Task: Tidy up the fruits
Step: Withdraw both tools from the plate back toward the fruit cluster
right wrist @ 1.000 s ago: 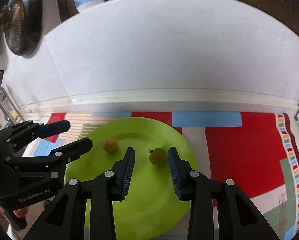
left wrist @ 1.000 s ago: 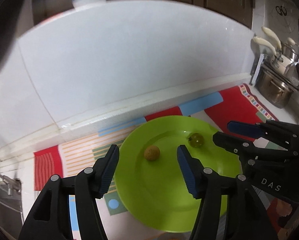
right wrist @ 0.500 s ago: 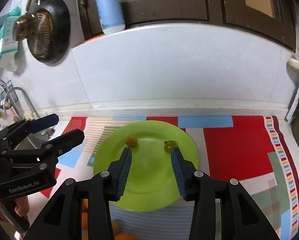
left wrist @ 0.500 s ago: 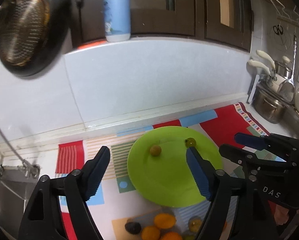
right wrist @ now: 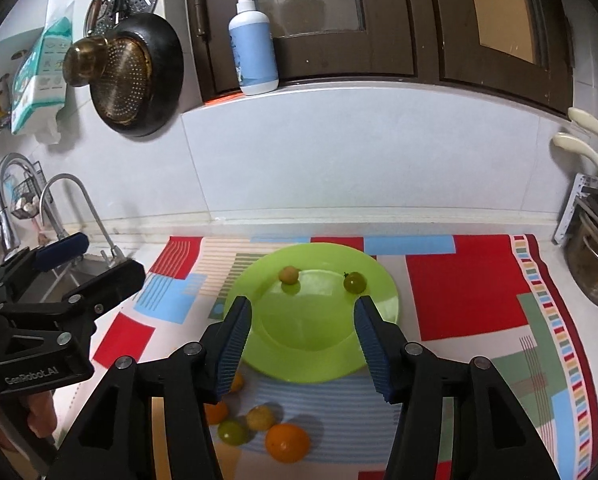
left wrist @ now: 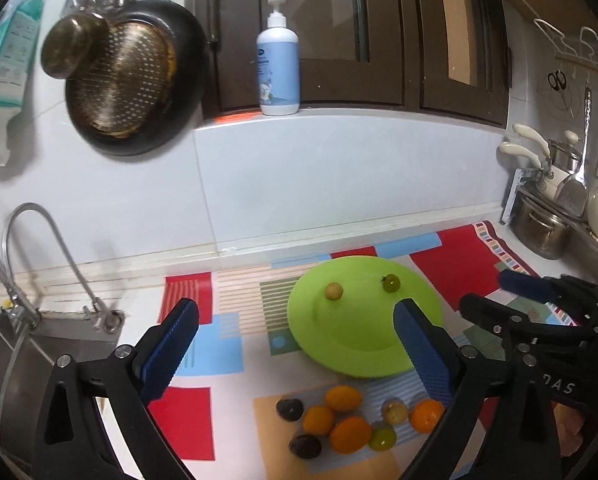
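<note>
A lime green plate [left wrist: 339,356] [right wrist: 295,364] lies on a patterned mat and holds a small tan fruit [left wrist: 333,291] [right wrist: 289,275] and a green tomato [left wrist: 391,283] [right wrist: 355,281]. In front of the plate sits a pile of fruit: oranges [left wrist: 350,434] [right wrist: 287,442], dark fruits [left wrist: 305,445], a green one [right wrist: 232,432]. My left gripper [left wrist: 295,318] hovers wide, its jaws opening, nothing between them. My right gripper [right wrist: 303,308] is above the plate's near edge, jaws opening and empty. Each gripper appears in the other's view.
A sink with a curved tap [left wrist: 51,248] lies to the left. Pots and utensils [left wrist: 547,224] stand at the right. A pan [left wrist: 131,80] hangs on the tiled wall and a soap bottle [left wrist: 278,60] stands on the ledge above.
Both grippers pulled back and up from the plate and opened wider. The two small fruits stayed on the plate, and the pile of fruit in front came into view.
</note>
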